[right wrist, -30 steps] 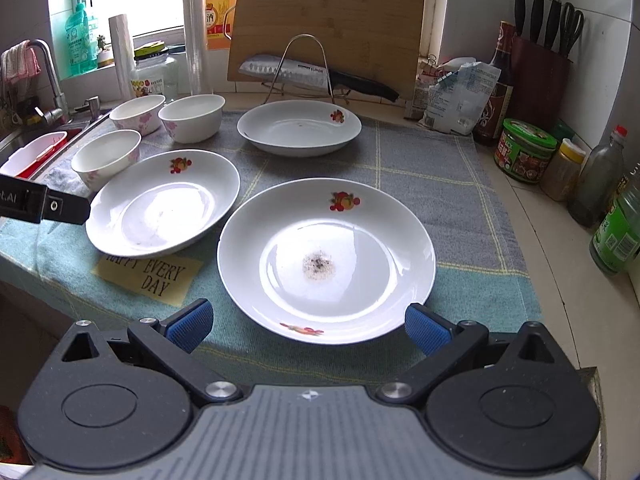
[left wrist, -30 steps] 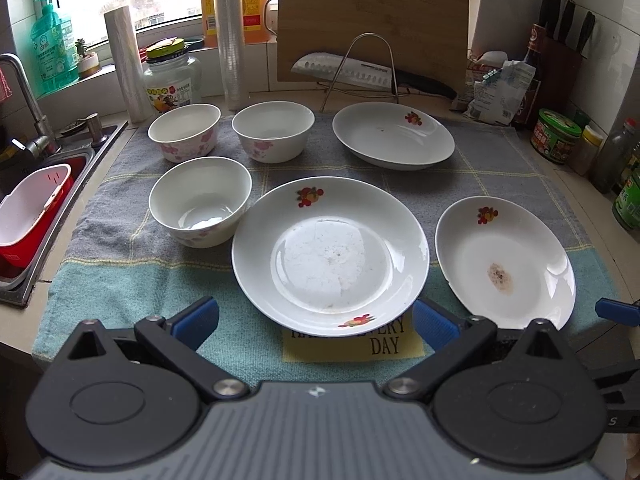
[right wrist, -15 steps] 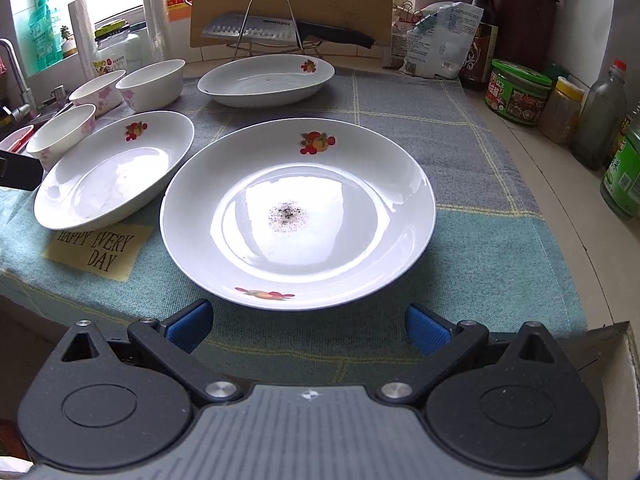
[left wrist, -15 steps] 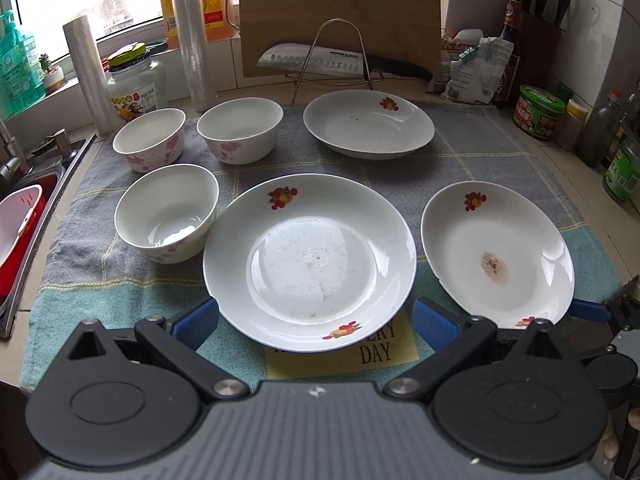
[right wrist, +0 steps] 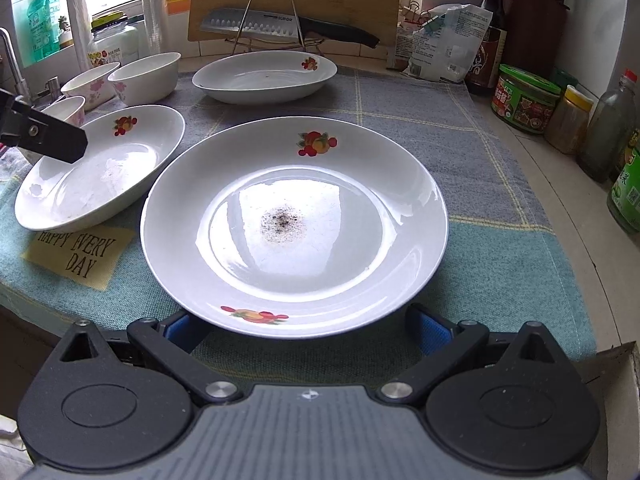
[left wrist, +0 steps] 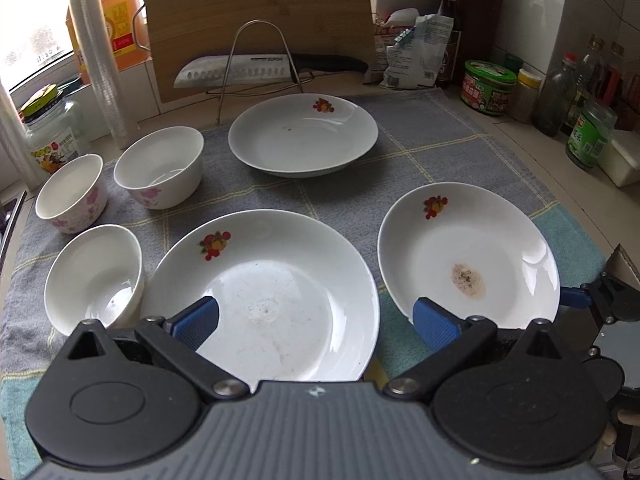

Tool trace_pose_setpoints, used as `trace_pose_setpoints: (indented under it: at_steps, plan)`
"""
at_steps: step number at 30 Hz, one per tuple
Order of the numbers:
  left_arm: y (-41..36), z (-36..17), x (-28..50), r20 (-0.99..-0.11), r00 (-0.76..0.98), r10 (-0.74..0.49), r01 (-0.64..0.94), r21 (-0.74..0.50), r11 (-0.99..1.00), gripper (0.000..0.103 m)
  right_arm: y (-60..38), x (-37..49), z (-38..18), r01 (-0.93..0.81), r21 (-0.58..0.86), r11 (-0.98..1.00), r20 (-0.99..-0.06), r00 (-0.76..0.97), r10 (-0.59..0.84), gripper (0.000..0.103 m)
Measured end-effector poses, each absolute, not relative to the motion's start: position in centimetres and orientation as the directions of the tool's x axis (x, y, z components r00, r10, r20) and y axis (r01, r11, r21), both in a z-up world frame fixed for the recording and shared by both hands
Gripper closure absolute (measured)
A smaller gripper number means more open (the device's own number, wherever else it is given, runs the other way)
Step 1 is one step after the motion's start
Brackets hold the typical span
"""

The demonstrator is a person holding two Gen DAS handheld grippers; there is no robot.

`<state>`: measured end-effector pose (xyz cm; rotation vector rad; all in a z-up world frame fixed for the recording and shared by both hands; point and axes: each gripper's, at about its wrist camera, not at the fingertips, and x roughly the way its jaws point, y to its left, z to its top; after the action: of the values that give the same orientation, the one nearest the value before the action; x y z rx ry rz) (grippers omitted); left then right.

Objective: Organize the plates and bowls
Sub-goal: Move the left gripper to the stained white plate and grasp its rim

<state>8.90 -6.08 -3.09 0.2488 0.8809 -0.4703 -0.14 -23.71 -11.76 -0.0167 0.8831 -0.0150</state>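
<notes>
Both grippers now closer in than a second ago. Left gripper spread over near-left plate; right gripper spread, straddling near rim of speckled plate on tabletop. Grasps likely next.

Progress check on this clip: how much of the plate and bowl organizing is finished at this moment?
Nothing is stacked yet. Three plates and three bowls lie separately on the cloth. In hand: the open left gripper is over the near plate, and the open right gripper is at the rim of the speckled plate; neither is gripped. Left: the far plate and bowls.
</notes>
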Motion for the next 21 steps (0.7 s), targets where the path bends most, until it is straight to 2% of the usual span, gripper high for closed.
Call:
trace_pose_setpoints:
  at_steps: [10,21]
  plan:
    - [-9.3,-4.0,11.6,-0.785,0.435,-0.441,0.695,-0.018,0.719,0.001,-23.5,-0.7,-12.0,0.027,-0.022,0.999,-0.746,0.666,-0.034,0.000]
    - [-13.1,-4.8,13.0,-0.810,0.321,-0.491,0.787,-0.060,0.614,0.001,-23.4,-0.5,-11.9,0.021,-0.027,0.999,-0.756,0.654,-0.034,0.000]
